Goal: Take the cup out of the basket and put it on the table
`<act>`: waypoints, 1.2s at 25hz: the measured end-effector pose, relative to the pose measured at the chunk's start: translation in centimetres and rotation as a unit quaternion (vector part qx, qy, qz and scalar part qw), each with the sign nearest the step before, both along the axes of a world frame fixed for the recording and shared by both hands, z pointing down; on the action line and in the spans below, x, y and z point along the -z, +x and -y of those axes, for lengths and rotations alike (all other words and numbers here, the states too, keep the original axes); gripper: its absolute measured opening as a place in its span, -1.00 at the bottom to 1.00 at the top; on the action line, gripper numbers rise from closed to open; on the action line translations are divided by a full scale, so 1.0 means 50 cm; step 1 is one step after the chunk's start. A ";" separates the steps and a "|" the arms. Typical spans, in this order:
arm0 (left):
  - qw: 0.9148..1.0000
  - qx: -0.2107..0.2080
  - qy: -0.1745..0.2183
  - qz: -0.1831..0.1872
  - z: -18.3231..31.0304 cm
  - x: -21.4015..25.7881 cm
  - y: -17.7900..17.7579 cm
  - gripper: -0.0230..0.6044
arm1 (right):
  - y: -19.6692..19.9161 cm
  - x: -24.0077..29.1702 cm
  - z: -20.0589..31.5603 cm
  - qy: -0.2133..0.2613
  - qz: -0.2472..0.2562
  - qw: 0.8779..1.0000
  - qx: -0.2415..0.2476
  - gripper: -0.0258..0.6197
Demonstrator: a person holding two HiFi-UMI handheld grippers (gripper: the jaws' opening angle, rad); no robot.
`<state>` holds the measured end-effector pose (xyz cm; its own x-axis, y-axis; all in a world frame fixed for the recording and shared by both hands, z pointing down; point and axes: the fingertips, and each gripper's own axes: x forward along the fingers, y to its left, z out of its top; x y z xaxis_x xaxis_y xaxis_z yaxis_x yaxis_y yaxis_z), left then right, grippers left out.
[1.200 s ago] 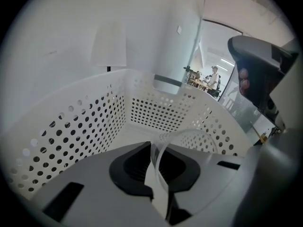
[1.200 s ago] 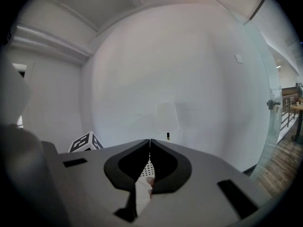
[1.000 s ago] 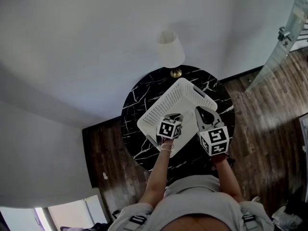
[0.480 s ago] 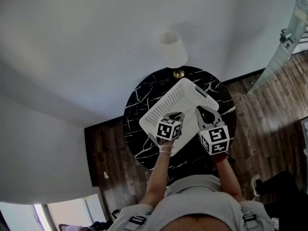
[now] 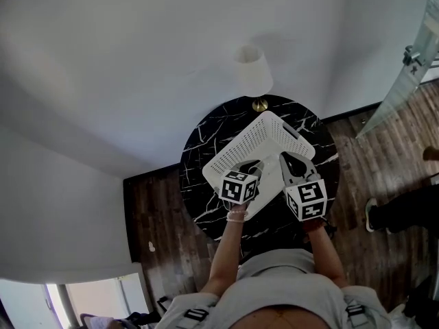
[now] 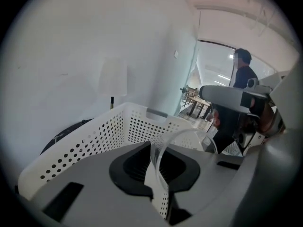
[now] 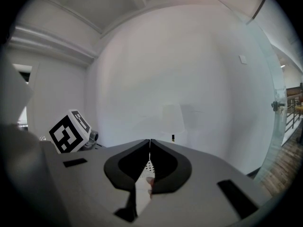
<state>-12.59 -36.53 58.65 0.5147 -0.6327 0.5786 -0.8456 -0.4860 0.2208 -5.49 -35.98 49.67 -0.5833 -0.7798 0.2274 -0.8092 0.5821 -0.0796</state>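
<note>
A white perforated basket [image 5: 264,132] lies on the round black marble table [image 5: 199,156]. My left gripper [image 5: 251,166] hangs over the basket's near end. In the left gripper view it [image 6: 154,148] is shut on the wall of a clear cup [image 6: 185,131], which it holds at the rim above the basket [image 6: 94,141]. My right gripper [image 5: 289,160] hovers at the basket's near right edge. Its jaws [image 7: 150,142] meet at the tips with nothing between them. The cup itself does not show in the head view.
A white-shaded lamp [image 5: 252,70] on a brass foot stands at the table's far edge against the wall. Dark wood floor surrounds the table. A person's leg and shoe [image 5: 384,214] are at the right; a person [image 6: 244,74] stands in the background.
Both grippers keep their places over the basket. The head view has drifted slightly, and a person's leg and shoe have come into view on the floor at the right.
</note>
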 end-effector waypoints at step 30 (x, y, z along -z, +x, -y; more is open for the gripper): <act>0.995 0.048 0.073 -0.037 -0.079 0.138 -0.044 -0.82 | -0.048 0.019 -0.030 0.013 0.020 0.999 0.031 -0.89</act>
